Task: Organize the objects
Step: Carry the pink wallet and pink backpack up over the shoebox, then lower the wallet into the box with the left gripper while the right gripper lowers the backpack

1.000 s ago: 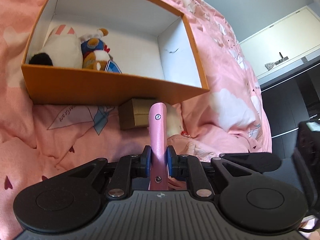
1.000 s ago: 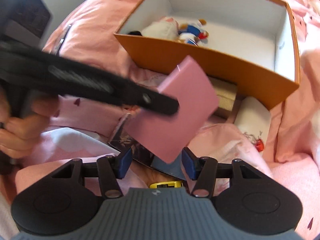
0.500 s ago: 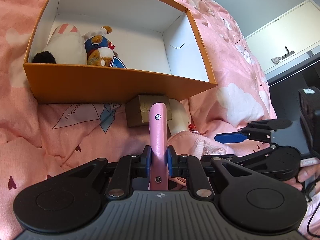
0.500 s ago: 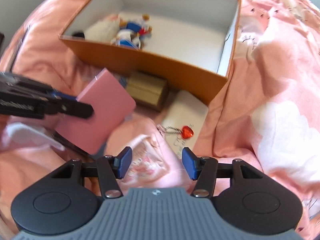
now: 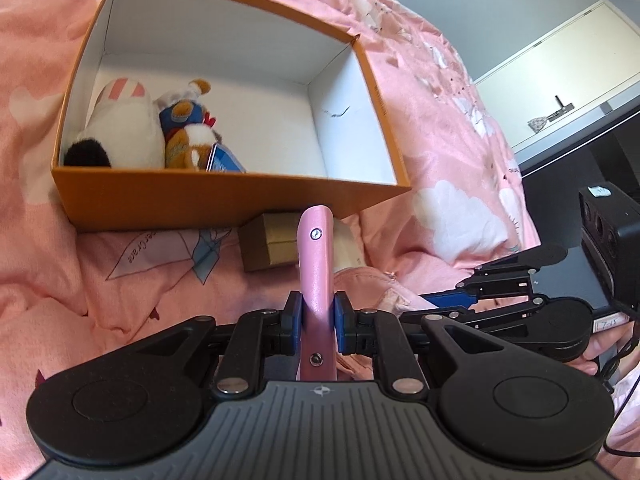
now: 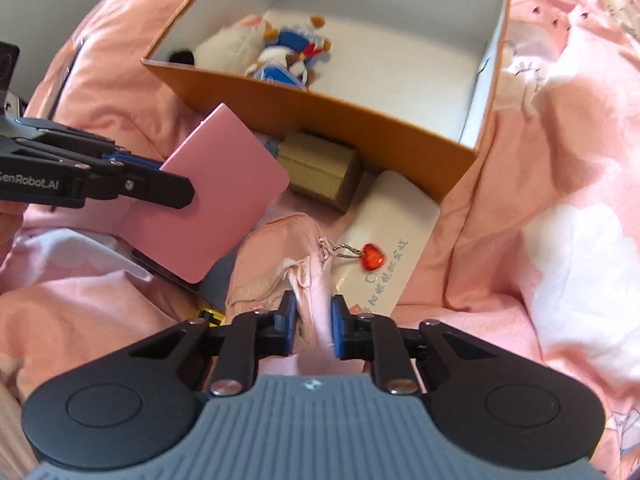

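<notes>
Around pink pouch (image 6: 296, 280), right gripper (image 6: 313, 326) closing now, previously open.

bright even daylight, strong fisheye bending at the edges, slight motion blur in the right wrist view

You see a matt cardboard box (image 5: 224, 200), fuzzy plush toys (image 5: 128, 128), and a smooth, faintly glossy pink case (image 6: 224, 196).

White lettering reading "GenRobot.AI", its first letter partly cut off at the frame edge, runs along the side of the left gripper (image 6: 156, 178). On the pink bedsheet (image 5: 132, 276), the printed word "Crane" follows a line drawing. The white case (image 6: 384, 236) carries printed characters too small to read.
</notes>
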### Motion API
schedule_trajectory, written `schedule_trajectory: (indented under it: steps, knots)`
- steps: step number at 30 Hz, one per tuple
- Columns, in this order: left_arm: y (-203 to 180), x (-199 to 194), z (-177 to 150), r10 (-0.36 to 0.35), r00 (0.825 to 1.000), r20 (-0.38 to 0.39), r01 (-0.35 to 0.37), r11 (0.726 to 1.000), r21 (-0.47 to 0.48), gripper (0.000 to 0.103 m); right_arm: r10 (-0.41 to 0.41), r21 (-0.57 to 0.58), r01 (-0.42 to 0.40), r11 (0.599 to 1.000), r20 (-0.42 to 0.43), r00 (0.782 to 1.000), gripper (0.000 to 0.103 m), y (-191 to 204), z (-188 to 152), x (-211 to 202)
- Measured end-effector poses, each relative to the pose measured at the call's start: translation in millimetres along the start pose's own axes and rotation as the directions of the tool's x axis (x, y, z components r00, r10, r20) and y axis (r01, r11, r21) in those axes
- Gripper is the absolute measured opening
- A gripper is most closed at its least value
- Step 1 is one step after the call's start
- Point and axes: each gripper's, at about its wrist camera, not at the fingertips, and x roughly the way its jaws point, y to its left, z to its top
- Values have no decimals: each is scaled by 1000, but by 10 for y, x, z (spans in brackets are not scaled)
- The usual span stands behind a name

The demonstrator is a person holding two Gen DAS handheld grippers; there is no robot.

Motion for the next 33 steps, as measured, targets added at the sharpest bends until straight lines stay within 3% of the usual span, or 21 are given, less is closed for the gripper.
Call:
schedule_trajectory:
  steps: [5,9,11,17,22,27,33]
  knots:
    - [-36,-190,166,-29,999,43,29,1000,0,18,-27,48,21,999,118,993,17,16,-1,-365]
    - [-73,-374,386,-59,993,106,58,998,5,18,-57,113,31,993,234,971,17,-63,67,-698]
    - [-100,-427,527,-69,988,138,68,998,6,18,-66,163,16,987,305,950,17,-138,121,-878]
    - [-140,-327,932,-64,972,228,70,997,-16,18,-116,321,-56,945,494,862,17,-379,322,-1162]
    - [-40,138,1121,-51,976,210,71,993,-89,18,-192,409,-56,911,539,820,17,-526,528,-1014]
    - [74,676,1200,-30,987,156,53,988,-144,18,-208,464,-83,882,542,815,17,-717,651,-736]
    - [164,1166,1203,-37,996,76,52,975,-217,18,-286,482,-3,876,523,803,17,-816,736,-555]
